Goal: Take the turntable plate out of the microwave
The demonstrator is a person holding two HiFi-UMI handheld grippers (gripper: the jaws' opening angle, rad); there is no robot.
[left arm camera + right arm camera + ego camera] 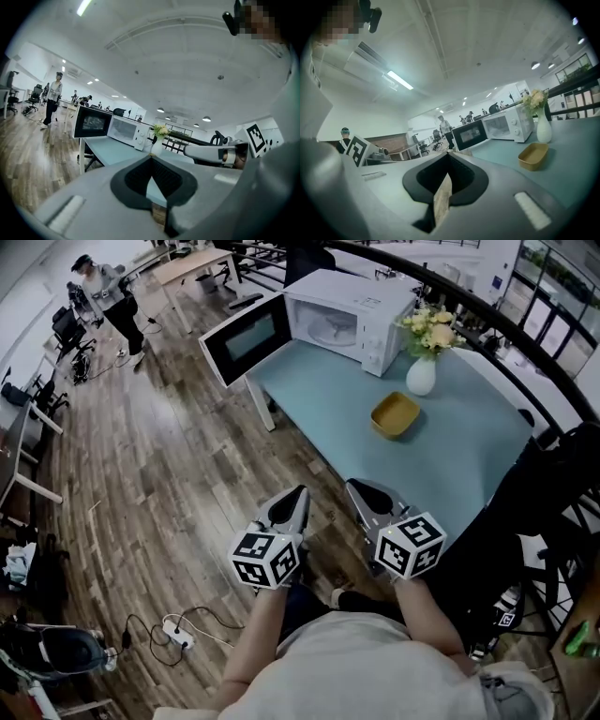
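A white microwave (pixel 352 320) stands at the far end of the pale blue table (pixel 459 456), its dark door (pixel 246 338) swung wide open to the left. Inside the cavity the round glass turntable plate (pixel 335 329) lies flat. Both grippers hover close to my body, well short of the table's near corner. The left gripper (pixel 298 491) is shut with nothing in it, and so is the right gripper (pixel 354 486). In the left gripper view the microwave (pixel 127 131) is far ahead; in the right gripper view the microwave (pixel 506 124) is distant too, and the plate cannot be made out.
A yellow tray (pixel 395 414) and a white vase of flowers (pixel 421 376) sit on the table to the right of the microwave. A power strip (pixel 178 632) with cable lies on the wooden floor. A person (pixel 112 296) stands far left. A dark railing (pixel 525 343) runs behind the table.
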